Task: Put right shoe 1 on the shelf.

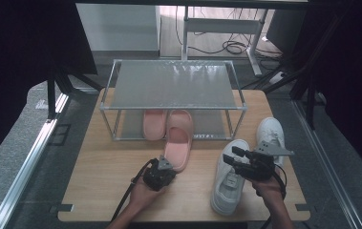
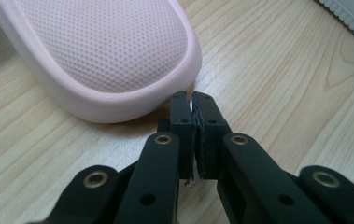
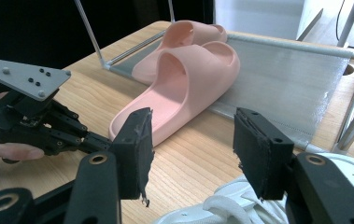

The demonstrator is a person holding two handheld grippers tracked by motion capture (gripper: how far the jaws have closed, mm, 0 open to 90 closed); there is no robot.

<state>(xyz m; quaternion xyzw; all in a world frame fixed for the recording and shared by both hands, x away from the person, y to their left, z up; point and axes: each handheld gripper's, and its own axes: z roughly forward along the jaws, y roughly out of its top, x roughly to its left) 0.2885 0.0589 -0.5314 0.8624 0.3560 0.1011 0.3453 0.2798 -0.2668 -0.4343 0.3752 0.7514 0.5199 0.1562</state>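
High view, left to right: left tongs (image 1: 165,164) sit at the heel of the near pink slipper (image 1: 178,140), jaws closed together with nothing between them; in the left gripper view the closed tips (image 2: 192,109) are just beside the slipper's rounded end (image 2: 114,51), maybe touching, can't tell. Slipper lies on the bench (image 1: 102,191), long axis running away from the person, toe poking into the rack's lower shelf (image 1: 131,126) beside the second pink slipper (image 1: 153,124). Left hand is the nearer one, low, pointing along that axis, so likely a push forward. Right tongs (image 1: 233,157) hover over the near white sneaker (image 1: 228,183), jaws wide apart, empty, aimed left; another white sneaker (image 1: 270,131) lies farther right.
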